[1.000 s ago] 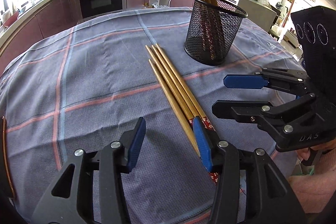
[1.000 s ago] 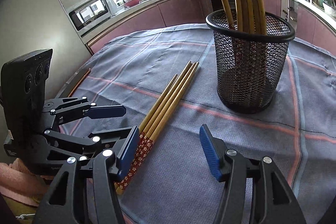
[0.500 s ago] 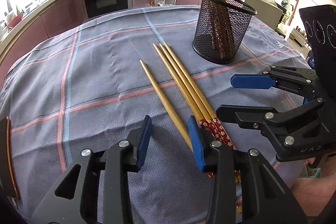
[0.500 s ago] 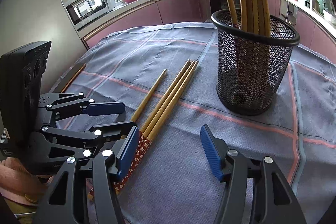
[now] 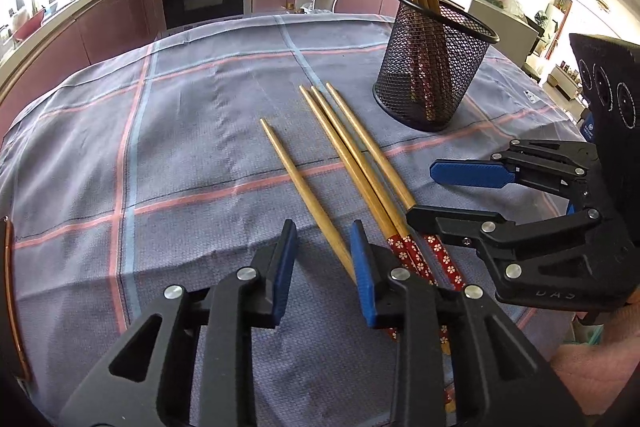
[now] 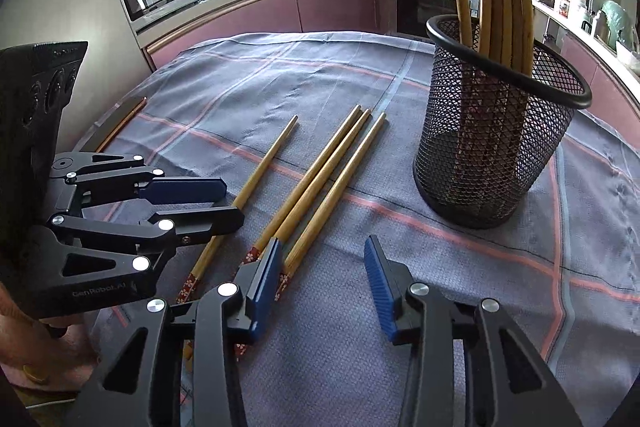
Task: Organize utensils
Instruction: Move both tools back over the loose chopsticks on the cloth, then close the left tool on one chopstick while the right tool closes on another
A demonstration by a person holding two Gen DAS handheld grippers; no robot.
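Left wrist view: left gripper [image 5: 323, 253] low over the checked tablecloth [image 5: 192, 131], jaws just been closing, still apart; single chopstick [image 5: 298, 183] runs to the right pad, no squeeze visible. Three chopsticks [image 5: 360, 163] lie beside it.

Right wrist view: right gripper [image 6: 322, 269] jaws also closing, gap w/ only cloth between; chopsticks by its left pad. Mesh holder [image 6: 492, 131] w/ upright chopsticks near.

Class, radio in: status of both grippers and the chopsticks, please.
Left hand-held gripper and right hand-held gripper just closing, both empty. Four chopsticks on cloth, one apart. Cup holds the rest. Nothing in the way.
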